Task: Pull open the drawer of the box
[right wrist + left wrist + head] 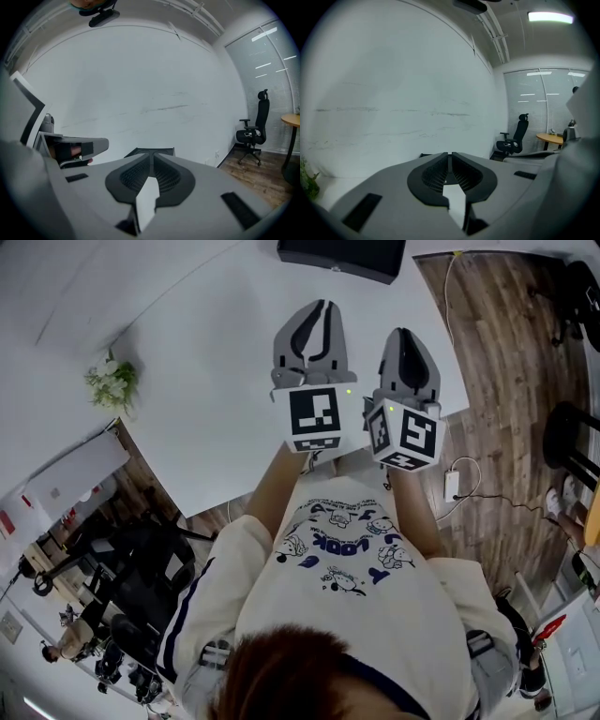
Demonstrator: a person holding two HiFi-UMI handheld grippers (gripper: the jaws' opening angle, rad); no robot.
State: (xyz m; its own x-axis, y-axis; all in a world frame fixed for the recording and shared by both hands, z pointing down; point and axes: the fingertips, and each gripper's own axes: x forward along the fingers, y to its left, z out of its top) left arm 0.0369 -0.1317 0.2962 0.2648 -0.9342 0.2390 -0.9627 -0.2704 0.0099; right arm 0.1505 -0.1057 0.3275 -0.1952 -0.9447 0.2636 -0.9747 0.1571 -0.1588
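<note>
The box (pixel 342 257) is a flat black thing at the far edge of the white table (pixel 206 381); no drawer front shows from here. In the right gripper view its dark top (pixel 151 151) peeks out just beyond the tips. Both grippers hover side by side over the table's near part, well short of the box. The left gripper (pixel 323 306) is shut with nothing in it, its jaws meeting in a line (pixel 450 154). The right gripper (pixel 404 333) is also shut and empty (pixel 152 155).
A small plant with white flowers (pixel 112 382) stands at the table's left corner. A white charger and cable (pixel 452 484) lie on the wooden floor to the right. A black office chair (pixel 253 129) stands by the blinds. The left gripper's body (pixel 75 150) shows beside the right one.
</note>
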